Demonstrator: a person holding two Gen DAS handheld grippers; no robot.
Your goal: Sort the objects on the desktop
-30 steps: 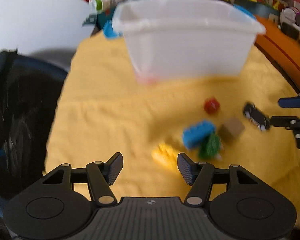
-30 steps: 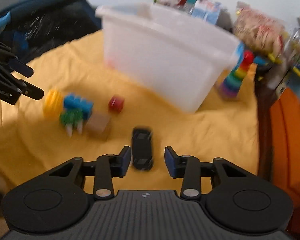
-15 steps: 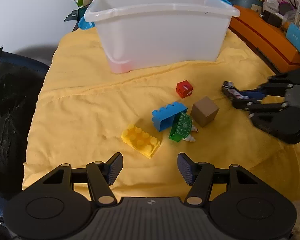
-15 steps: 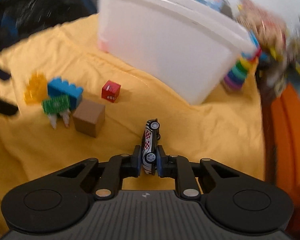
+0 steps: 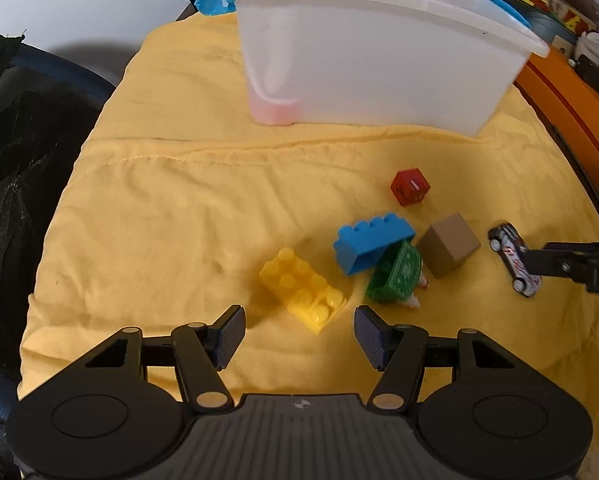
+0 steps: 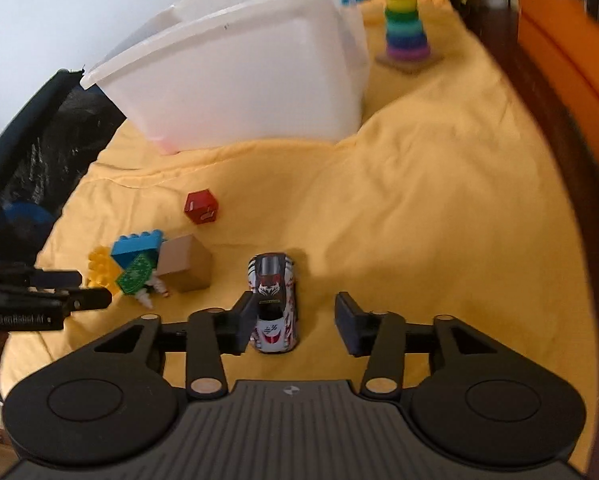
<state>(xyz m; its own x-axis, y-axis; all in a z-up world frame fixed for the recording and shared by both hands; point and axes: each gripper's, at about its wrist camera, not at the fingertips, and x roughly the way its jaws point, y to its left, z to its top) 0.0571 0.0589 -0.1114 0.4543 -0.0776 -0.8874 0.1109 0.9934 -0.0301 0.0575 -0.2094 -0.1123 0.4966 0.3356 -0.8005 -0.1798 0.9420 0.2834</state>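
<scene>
I see my left tool (image 5: 299, 330) spread wide and empty above the yellow cloth (image 5: 187, 208) that covers the desk. Directly ahead of its fingers lies the yellow brick (image 5: 301, 290), flat on the cloth with studs up. Beyond it, the blue brick (image 5: 371, 242) leans over the green piece (image 5: 395, 274), and the two touch. The brown cube (image 5: 449, 245) sits just beside the green piece, on its right. The red cube (image 5: 410, 187) stands apart, between this cluster and the white bin (image 5: 379, 52). The bin rests on the far part of the cloth; its interior is not visible from the left wrist view. My right tool (image 6: 295, 326) is also spread and grips nothing. The toy car (image 6: 273, 304) rests on the cloth between its fingers, nose pointing away from the camera. The car sits close against the left finger (image 6: 245, 322), with a clear gap to the right finger; I cannot tell whether the left finger touches it. In the right wrist view, a rainbow ring stacker (image 6: 404, 20) stands upright on the cloth to the right of the bin. A black mesh chair (image 5: 15, 152) is beside the left edge of the desk.
</scene>
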